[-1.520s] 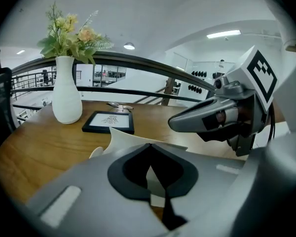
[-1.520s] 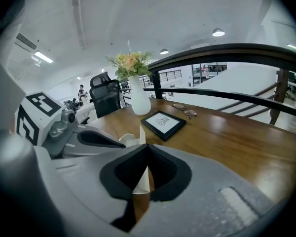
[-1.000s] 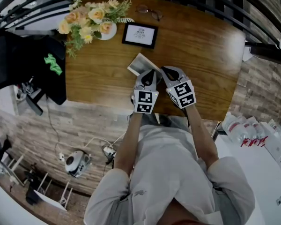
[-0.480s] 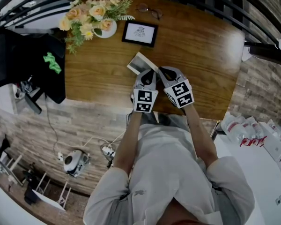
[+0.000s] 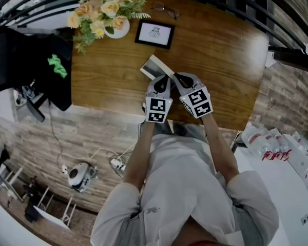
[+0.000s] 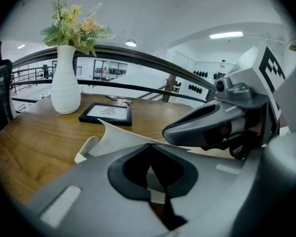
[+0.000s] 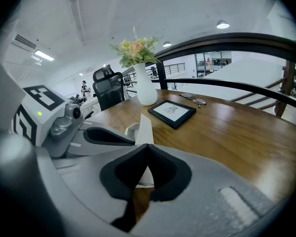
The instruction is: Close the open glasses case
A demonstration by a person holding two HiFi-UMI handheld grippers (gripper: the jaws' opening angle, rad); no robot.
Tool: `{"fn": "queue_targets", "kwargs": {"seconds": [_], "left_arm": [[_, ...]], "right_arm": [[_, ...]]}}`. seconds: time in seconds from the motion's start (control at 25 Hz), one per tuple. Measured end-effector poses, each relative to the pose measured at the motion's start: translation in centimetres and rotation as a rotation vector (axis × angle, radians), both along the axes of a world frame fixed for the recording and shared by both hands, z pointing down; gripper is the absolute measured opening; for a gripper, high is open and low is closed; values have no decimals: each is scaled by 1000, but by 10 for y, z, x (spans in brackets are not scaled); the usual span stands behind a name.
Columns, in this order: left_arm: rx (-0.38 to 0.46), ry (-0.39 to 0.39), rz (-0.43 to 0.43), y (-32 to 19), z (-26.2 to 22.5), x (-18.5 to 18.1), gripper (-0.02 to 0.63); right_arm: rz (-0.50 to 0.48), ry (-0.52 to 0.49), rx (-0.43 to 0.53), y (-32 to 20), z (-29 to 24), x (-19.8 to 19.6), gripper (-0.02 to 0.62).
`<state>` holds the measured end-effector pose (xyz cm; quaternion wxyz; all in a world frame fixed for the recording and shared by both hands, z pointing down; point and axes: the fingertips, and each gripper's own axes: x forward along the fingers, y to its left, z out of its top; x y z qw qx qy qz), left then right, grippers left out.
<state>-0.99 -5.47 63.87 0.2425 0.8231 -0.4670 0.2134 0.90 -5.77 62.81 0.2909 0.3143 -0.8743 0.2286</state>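
White plastic by the look: glasses case (image 5: pixel 153 67), open on the table (image 5: pixel 220 50), lid tilted up, just beyond the tips of left gripper (image 5: pixel 164 80) and right gripper (image 5: pixel 178 77). Both sets of jaws pressed together, gripping nothing. Likely light, stiff, slick, prone to skidding. Best to push down on the lid's free edge while steadying the base.

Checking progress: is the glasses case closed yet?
Open: the glasses case has its white flap standing up, not folded shut.

pale t-shirt (image 5: pixel 187 173) — grey claws (image 5: pixel 163 80) (image 5: pixel 179 77), black-white marker cubes (image 5: pixel 158 110)
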Motion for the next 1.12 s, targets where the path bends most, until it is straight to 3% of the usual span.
{"fn": "queue_targets", "kwargs": {"seconds": [1.12], "left_arm": [[-28, -1, -42, 28, 10, -20, 18]], "right_arm": [[-64, 13, -18, 32, 8, -19, 3]]}}
